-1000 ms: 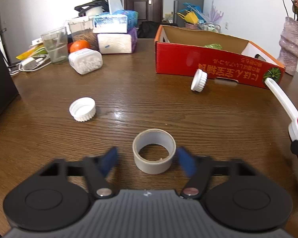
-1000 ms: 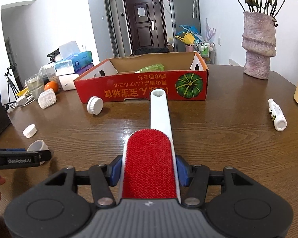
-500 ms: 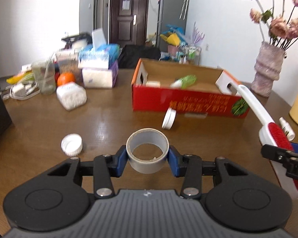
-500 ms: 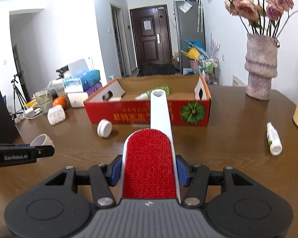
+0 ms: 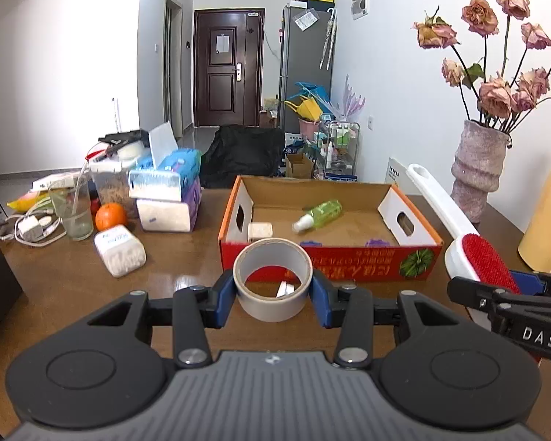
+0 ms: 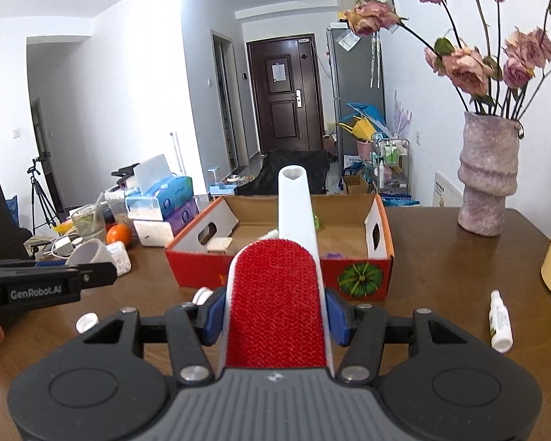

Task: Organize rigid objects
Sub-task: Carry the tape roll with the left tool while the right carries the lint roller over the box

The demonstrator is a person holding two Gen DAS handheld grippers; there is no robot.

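The left tool (image 5: pixel 273 294) grips a grey roll of tape (image 5: pixel 273 279), the right tool (image 6: pixel 275 314) a red-faced white lint brush (image 6: pixel 279 294). Both are in the carrying step; next, I judge, each must clear the rim of the red cardboard box (image 5: pixel 349 262) at twelve o'clock before letting go.

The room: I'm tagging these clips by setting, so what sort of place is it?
Most likely a lived-in flat's dining area: a wooden table with a vase of dried roses, a front door and a fridge behind.
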